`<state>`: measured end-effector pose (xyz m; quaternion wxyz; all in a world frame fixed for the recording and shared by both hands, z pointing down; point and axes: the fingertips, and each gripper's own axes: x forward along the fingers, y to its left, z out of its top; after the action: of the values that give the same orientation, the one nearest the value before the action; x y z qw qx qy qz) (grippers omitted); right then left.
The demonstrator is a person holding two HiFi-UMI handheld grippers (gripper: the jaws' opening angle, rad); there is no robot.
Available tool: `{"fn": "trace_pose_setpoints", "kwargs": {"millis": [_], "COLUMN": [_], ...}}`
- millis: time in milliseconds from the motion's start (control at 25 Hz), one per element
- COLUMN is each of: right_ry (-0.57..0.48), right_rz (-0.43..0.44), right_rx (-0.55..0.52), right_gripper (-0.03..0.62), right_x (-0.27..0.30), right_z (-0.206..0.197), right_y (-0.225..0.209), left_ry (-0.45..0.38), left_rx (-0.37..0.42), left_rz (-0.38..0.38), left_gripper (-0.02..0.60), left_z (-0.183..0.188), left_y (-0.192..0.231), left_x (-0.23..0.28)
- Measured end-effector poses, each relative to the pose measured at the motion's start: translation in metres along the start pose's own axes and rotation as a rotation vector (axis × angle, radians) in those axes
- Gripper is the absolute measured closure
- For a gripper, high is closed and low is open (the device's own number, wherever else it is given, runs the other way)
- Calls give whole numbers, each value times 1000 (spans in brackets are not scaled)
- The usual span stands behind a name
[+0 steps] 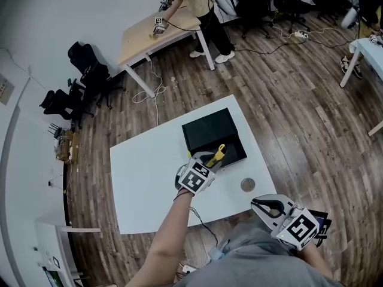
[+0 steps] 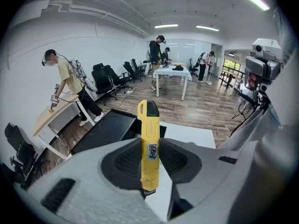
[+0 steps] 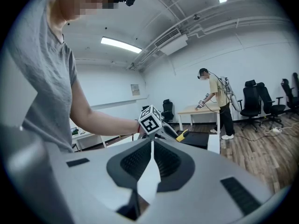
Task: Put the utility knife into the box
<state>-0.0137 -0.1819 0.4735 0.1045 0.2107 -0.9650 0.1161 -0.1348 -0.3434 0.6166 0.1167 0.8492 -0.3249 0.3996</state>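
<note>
My left tongs point(image 2: 150, 143) clamp the yellow plastic utility knife point(image 2: 148, 118) mid-body (label between the pads), its end pointing to 1 o'clock at the near edge of the black rectangular box point(image 1: 206, 130) on the white desk point(image 1: 143, 184). My right tongs point(image 3: 152, 146), at 5 o'clock, are closed and empty.

The box point(image 1: 206, 130) lies toward the table's point(image 1: 149, 178) far right corner, the utility knife point(image 1: 217, 155) over its near edge.
</note>
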Motion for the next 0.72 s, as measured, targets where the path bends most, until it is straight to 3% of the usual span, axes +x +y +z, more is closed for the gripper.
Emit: {"fn": "trace_pose_setpoints", "kwargs": {"millis": [720], "right_ry": [39], "right_rz": [14], "right_rx": [17], "right_gripper": [560], "right_x": [13], "right_z": [-3], "right_y": [-3], "left_ry": [113], "left_rx": [12], "left_rz": [-60], "left_gripper": [457], "left_z": [-22], "left_y": [17], "left_x": [51]}}
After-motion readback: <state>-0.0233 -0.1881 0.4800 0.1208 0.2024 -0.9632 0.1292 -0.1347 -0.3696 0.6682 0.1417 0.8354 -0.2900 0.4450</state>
